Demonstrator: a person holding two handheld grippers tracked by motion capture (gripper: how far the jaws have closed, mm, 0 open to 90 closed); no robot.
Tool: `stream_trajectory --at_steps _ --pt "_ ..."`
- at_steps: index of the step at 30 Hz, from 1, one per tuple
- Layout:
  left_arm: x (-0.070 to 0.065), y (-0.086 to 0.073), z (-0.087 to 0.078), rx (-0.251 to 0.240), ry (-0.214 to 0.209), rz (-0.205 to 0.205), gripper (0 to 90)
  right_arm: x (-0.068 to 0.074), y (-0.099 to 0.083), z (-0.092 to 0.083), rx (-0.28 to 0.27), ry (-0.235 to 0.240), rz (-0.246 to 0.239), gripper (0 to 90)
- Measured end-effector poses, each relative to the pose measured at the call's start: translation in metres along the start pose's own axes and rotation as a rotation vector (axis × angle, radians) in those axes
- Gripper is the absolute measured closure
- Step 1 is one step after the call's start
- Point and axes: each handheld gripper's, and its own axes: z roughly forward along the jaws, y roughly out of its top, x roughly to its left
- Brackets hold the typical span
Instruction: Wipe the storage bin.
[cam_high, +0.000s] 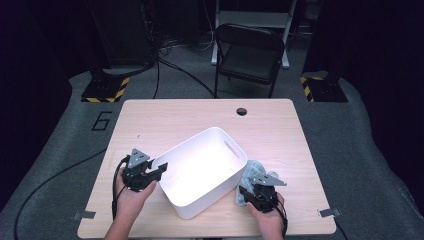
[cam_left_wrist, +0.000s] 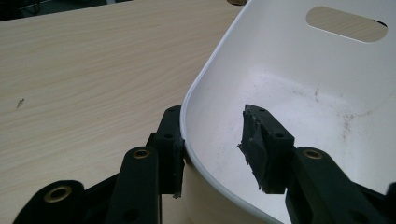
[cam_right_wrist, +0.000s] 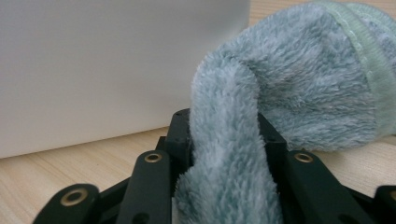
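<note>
High view. White bin (cam_high: 202, 170) sits skewed near the middle of the worktop (cam_high: 150, 117), its open top up, handle slot toward 2 o'clock. Left gripper (cam_high: 161, 169) is at the bin's 9 o'clock corner, a hand behind it at 7 o'clock. Right gripper (cam_high: 246, 191) lies at the bin's 4 o'clock side, on a pale blue-green cloth (cam_high: 254, 167) bunched just beside the bin wall. Likely split of work: one hand steadies the bin so it does not slide, the other brings the cloth.

Left gripper view. Jaws straddle the bin rim (cam_left_wrist: 205, 88), one outside the wall and touching it, the other inside with a clear gap to the wall. So released, not clamped; it reads as bracing or about to pinch the rim. Bin floor is bare, with faint dark smudges.

Right gripper view. Jaws are clenched on a fold of the fluffy cloth (cam_right_wrist: 229, 154), pile bulging above and below the fingers (cam_right_wrist: 180, 135). Rest of the cloth trails off at 2 o'clock on the worktop. Bin wall (cam_right_wrist: 116, 70) stands close at 11 o'clock, so a short lift would probably carry the cloth over the rim.
</note>
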Motion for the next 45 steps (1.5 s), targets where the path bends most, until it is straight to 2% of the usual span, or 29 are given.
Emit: stream_trajectory --at_steps 2,7,13,25,31,33,38,41,45 --pt "-0.001 0.0 0.0 0.001 0.003 -0.001 60.0 -0.001 0.0 0.0 0.001 0.008 0.013 67.8" --pt "-0.001 0.0 0.0 0.004 0.004 0.008 60.5 -0.001 0.002 0.0 -0.004 0.024 0.005 68.9" --pt "-0.001 0.001 0.0 0.009 0.009 0.015 62.8 0.001 0.008 -0.004 -0.033 0.017 -0.019 69.1" --pt "-0.004 0.0 0.001 0.0 0.015 0.021 64.8 0.01 0.03 -0.036 -0.146 0.026 -0.048 69.1" --pt "-0.007 0.0 -0.001 0.01 0.007 0.032 64.7 0.016 0.038 -0.051 -0.188 0.034 -0.068 69.0" --pt "-0.009 -0.001 -0.001 0.01 0.008 0.028 64.7 0.017 0.037 -0.051 -0.189 0.026 -0.08 69.1" --pt "-0.011 -0.001 -0.003 0.015 0.007 0.03 64.7 0.014 0.033 -0.046 -0.18 0.024 -0.072 69.3" --pt "-0.012 -0.001 -0.003 0.014 0.008 0.029 64.8 0.014 0.027 -0.038 -0.147 0.028 -0.066 69.4" --pt "-0.012 -0.002 -0.004 0.01 0.012 0.022 64.8 0.009 0.017 -0.022 -0.083 0.048 -0.029 69.4"
